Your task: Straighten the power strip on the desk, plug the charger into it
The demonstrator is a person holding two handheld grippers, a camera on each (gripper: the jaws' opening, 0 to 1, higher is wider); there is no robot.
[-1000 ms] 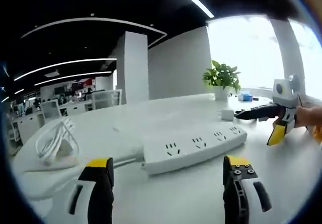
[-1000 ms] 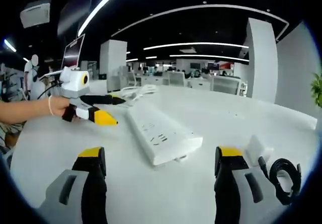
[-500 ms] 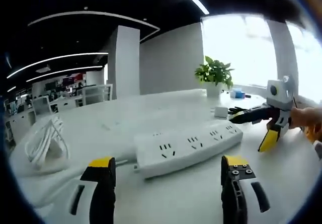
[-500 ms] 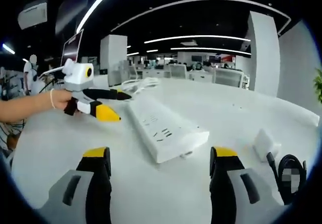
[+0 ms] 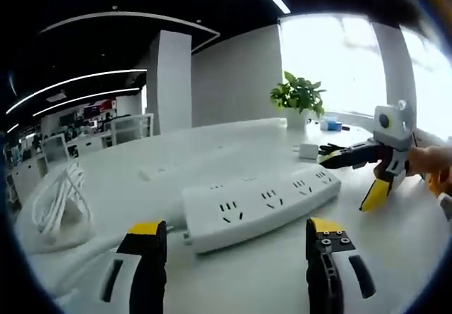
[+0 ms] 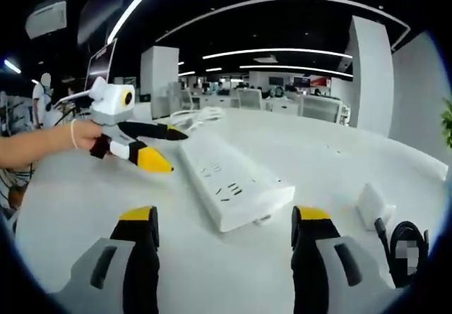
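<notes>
Hovering wide open and empty, the left gripper (image 5: 236, 247) faces the white power strip (image 5: 260, 204) lying on the desk (image 5: 395, 257) just ahead — no readable marking on it. The right gripper (image 6: 222, 236), jaws also spread with nothing held, sees the strip's end; the white charger (image 6: 373, 202) with its coiled black cable (image 6: 404, 247) lies nearby. A potted plant (image 5: 298, 101) stands by bright windows — open office beyond.
</notes>
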